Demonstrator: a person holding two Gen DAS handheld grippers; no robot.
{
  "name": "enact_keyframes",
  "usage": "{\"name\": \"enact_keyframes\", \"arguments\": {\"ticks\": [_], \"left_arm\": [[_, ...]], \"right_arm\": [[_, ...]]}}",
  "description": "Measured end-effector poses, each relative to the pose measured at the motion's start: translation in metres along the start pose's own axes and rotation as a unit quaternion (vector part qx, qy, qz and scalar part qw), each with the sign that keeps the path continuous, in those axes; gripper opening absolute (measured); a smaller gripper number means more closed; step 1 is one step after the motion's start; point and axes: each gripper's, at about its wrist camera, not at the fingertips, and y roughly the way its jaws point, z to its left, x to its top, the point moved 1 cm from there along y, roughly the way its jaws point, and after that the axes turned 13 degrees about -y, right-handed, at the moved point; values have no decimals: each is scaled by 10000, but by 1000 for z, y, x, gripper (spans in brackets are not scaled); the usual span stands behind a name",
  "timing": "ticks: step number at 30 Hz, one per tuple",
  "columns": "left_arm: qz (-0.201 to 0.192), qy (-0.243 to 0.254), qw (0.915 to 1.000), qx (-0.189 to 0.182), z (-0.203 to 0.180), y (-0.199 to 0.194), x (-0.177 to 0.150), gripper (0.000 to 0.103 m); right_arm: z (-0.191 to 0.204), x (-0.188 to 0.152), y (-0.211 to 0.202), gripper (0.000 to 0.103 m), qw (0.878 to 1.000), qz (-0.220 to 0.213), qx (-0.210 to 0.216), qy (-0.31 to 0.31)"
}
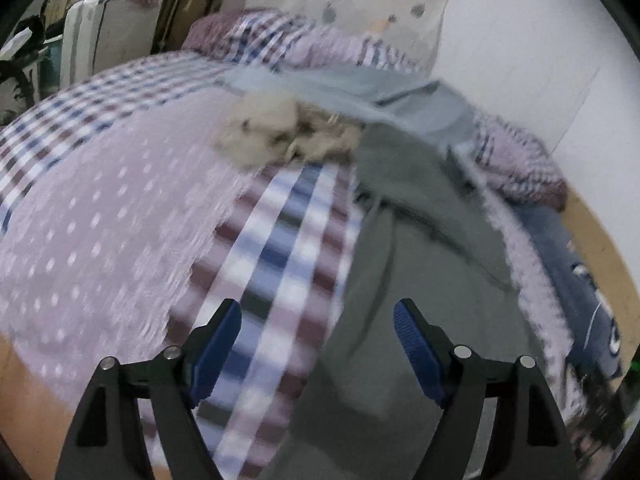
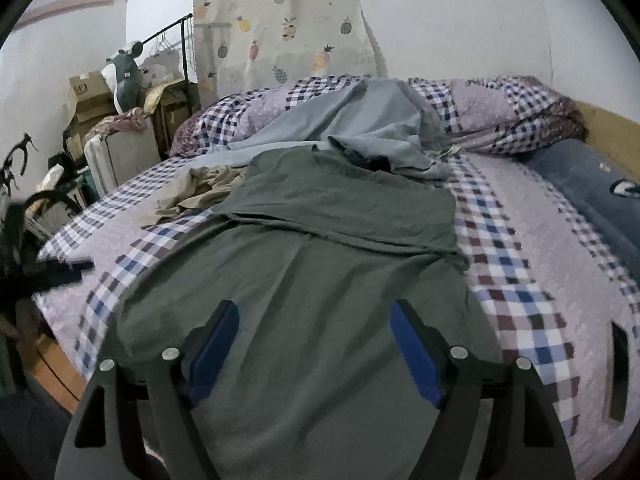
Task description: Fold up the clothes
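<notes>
Now both grippers hang over the bed (image 2: 520,280), and neither has hold of anything. The right gripper (image 2: 314,344) has its jaws spread wide, empty, with the grey-green shirt (image 2: 320,264) lying flat directly beneath and ahead of them. The shirt's far part is folded across itself, a crease running sideways just beyond the jaws. Past that fold sits a rumpled light blue garment (image 2: 372,128), touching the shirt's far edge. Ahead and to the left of the jaws, a crumpled beige garment (image 2: 200,192) lies beside the shirt.

Over to the left gripper (image 1: 318,346): jaws equally wide apart, nothing between them. This view is smeared by motion blur. Under its right jaw is the shirt's edge (image 1: 400,280); under its left jaw, the checked bedcover (image 1: 272,264). Further ahead sits the beige heap (image 1: 276,132), with the blue garment (image 1: 400,96) beyond it. Off to the right, a dark blue pillow (image 2: 592,188) rests against the wooden bed frame (image 2: 616,128).
</notes>
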Motion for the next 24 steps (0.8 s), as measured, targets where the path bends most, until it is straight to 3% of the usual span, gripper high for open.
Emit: {"name": "enact_keyframes", "arguments": {"ticks": [5,9,19,24], "left_arm": [[610,7,9977,291,21,11,-36,82],[879,-117,9953,383,36,17,-60,82],[1468,-825,9855,-204,58,31,-83,81],[1569,-995,9789,-849,49,25,-81,78]], "right_arm": [[10,-3,5,82,9996,40,292,11],[26,-2,8,82,9979,-57,642,-101],[60,-3,26,82,9915,59,1277,-248],[78,-10,33,82,9883,196,1421,-510]]}}
